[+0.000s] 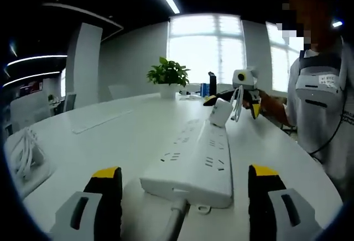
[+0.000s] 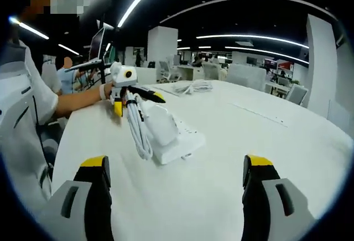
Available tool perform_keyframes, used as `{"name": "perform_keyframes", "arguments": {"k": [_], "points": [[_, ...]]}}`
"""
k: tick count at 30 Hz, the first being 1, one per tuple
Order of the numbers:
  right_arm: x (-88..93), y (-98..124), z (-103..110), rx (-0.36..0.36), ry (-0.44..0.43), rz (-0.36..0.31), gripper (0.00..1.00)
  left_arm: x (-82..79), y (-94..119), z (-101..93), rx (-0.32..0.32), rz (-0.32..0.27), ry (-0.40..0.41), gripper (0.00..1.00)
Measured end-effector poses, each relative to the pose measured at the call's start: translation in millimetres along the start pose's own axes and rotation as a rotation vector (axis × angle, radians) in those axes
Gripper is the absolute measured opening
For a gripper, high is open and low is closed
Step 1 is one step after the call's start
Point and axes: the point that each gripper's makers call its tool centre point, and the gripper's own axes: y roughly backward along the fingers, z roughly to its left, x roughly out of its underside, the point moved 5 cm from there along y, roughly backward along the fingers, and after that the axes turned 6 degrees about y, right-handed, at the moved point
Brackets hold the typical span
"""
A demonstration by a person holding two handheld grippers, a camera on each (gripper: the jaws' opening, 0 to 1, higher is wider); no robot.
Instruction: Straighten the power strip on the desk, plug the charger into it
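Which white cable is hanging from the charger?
The looped cable dangling beside the charger at the power strip; the other cable bundle lies flat on the desk, farther off.

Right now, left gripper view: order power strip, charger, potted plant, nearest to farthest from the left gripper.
1. Power strip: between the left gripper's open jaws, nearest.
2. Charger: over the strip's far end, held by another gripper coming in from the right.
3. Potted plant: far across the table, by the windows.
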Motion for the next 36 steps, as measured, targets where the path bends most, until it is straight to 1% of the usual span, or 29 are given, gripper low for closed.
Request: {"name": "perform_keyframes", "arguments": {"k": [3, 7, 8, 10, 11, 13, 15, 17, 18, 19, 20, 22, 23, 24, 25, 27, 28, 29, 30, 32, 36], "points": [[4.9, -2, -1, -0.003, -0.028, 0.000, 0.97, -2.4, 1, 0.2, -0.003, -0.011, 0.007, 0.96], [5.0, -1, -2, 0.006, -0.051, -0.005, 0.97, -1.1, 3, -4.9, -0.012, 0.006, 0.007, 0.96], [4.3, 0, -2, 0.007, -0.050, -0.008, 0.97, -0.7, 3, -6.5, -0.016, 0.011, 0.007, 0.96], [2.5, 2, -2, 0.024, -0.028, 0.000, 0.97, -3.8, 5, -10.6, -0.027, 0.003, 0.032, 0.96], [0.0, 5, -1, 0.030, -0.011, 0.000, 0.97, -5.2, 8, -12.5, -0.050, 0.008, 0.066, 0.96], [-2.7, 9, -2, 0.040, -0.018, -0.005, 0.97, -8.2, 11, -13.5, -0.095, 0.002, 0.085, 0.96], [-5.3, 14, -4, 0.055, -0.034, -0.013, 0.97, -13.9, 19, -17.4, -0.167, -0.026, 0.102, 0.96], [-7.1, 19, -6, 0.075, -0.035, -0.009, 0.97, -17.7, 28, -22.1, -0.244, -0.042, 0.110, 0.96], [-8.0, 21, -6, 0.082, -0.034, -0.010, 0.97, -16.8, 33, -23.1, -0.306, -0.029, 0.106, 0.96], [-9.1, 24, -7, 0.094, -0.037, -0.014, 0.97, -14.2, 38, -26.4, -0.354, 0.009, 0.094, 0.96], [-9.6, 26, -8, 0.101, -0.040, -0.017, 0.97, -12.4, 42, -32.9, -0.375, 0.034, 0.096, 0.96], [-10.0, 29, -9, 0.114, -0.045, -0.022, 0.97, -10.1, 49, -44.4, -0.422, 0.057, 0.120, 0.96], [-10.2, 31, -9, 0.124, -0.050, -0.024, 0.97, -10.2, 51, -52.6, -0.444, 0.064, 0.115, 0.96], [-10.3, 32, -9, 0.126, -0.052, -0.025, 0.97, -8.6, 55, -55.1, -0.469, 0.084, 0.120, 0.96], [-10.5, 33, -8, 0.127, -0.054, -0.025, 0.97, -6.7, 57, -58.0, -0.490, 0.114, 0.122, 0.96], [-11.4, 35, -6, 0.135, -0.044, -0.027, 0.97, -2.7, 67, -63.7, -0.575, 0.188, 0.113, 0.96], [-11.7, 36, -5, 0.137, -0.039, -0.026, 0.97, -0.5, 72, -66.8, -0.613, 0.229, 0.100, 0.96], [-12.2, 37, -4, 0.141, -0.034, -0.021, 0.97, -0.9, 77, -71.8, -0.640, 0.262, 0.060, 0.95], [-12.3, 39, -3, 0.143, -0.033, -0.019, 0.97, -3.8, 79, -76.5, -0.648, 0.242, 0.045, 0.95], [-12.5, 42, 0, 0.146, -0.037, -0.020, 0.97, -9.5, 84, -85.7, -0.661, 0.210, 0.059, 0.93], [-11.3, 47, 3, 0.151, -0.059, -0.024, 0.97, -14.0, 92, -105.8, -0.642, 0.188, 0.069, 0.92]]}}
